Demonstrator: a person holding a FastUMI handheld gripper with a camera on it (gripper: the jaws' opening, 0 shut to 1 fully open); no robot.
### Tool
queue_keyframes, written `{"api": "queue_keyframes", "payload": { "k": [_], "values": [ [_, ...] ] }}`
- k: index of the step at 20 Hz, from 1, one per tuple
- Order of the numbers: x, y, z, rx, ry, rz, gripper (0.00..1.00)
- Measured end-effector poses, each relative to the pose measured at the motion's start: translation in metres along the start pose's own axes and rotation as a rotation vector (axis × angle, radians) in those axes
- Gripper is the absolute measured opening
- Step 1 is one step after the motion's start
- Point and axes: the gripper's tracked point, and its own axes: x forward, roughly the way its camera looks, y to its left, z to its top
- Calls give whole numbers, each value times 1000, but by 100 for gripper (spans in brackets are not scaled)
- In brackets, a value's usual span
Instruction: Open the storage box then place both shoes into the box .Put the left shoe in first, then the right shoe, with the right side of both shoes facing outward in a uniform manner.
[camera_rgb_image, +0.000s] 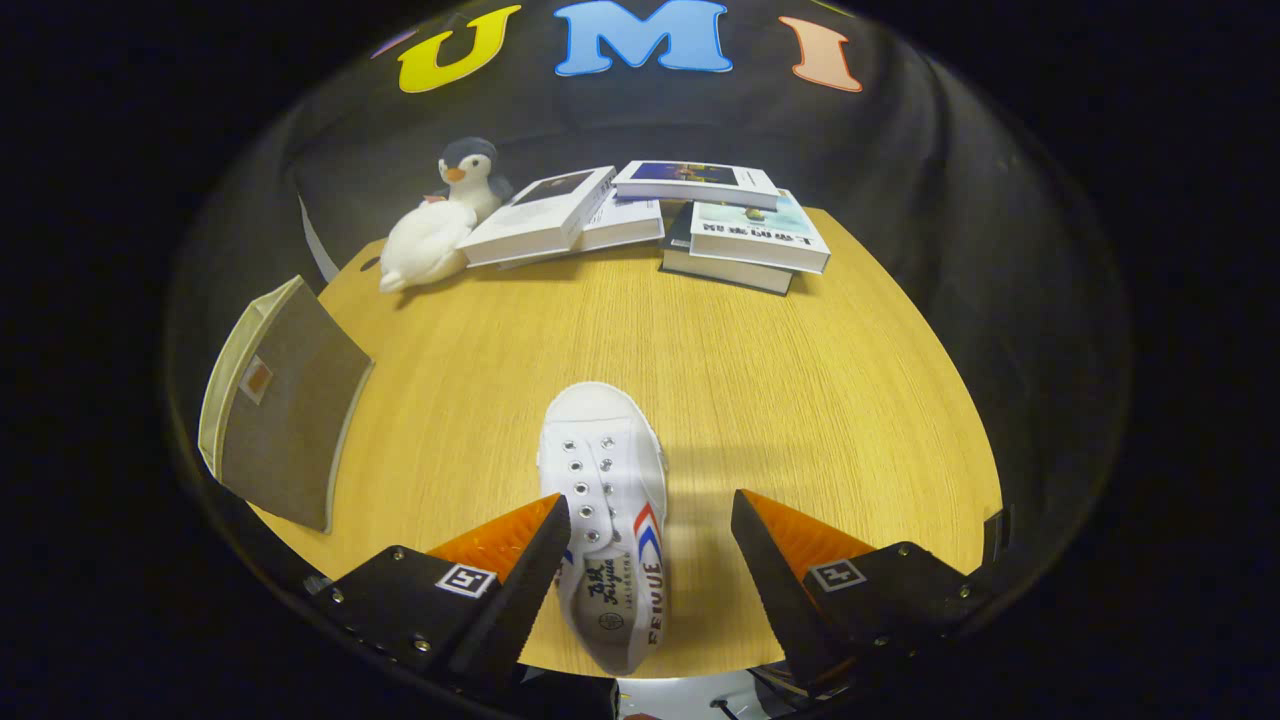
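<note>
While spread wide and holding nothing, gripper (650, 540) hovers over wooden table (800, 380). Far left at table edge: beige fabric storage box (285, 405), flap seemingly still closed. Behind it: plush penguin (440, 215), then scattered books (650, 215). Between fingers, nearer left finger (500, 560): white canvas lace-up shoe (605, 500), long axis along fingers, toe pointing away. Right finger (790, 560) well clear. Probable next step: shift left before closing, or go to box first.
</note>
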Motion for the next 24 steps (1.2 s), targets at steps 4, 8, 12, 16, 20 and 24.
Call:
{"api": "queue_keyframes", "payload": {
  "k": [4, 8, 12, 16, 20, 24],
  "values": [
    [20, -6, -13, -25, 62, 2, 98],
    [36, 2, -22, -41, 116, 35, 98],
    [43, 9, -29, -22, 158, 75, 85],
    [44, 18, -30, -16, 162, 112, 49],
    [44, 16, -28, -2, 152, 98, 34],
    [45, 10, -28, 150, 145, 87, 0]
  ]
}}
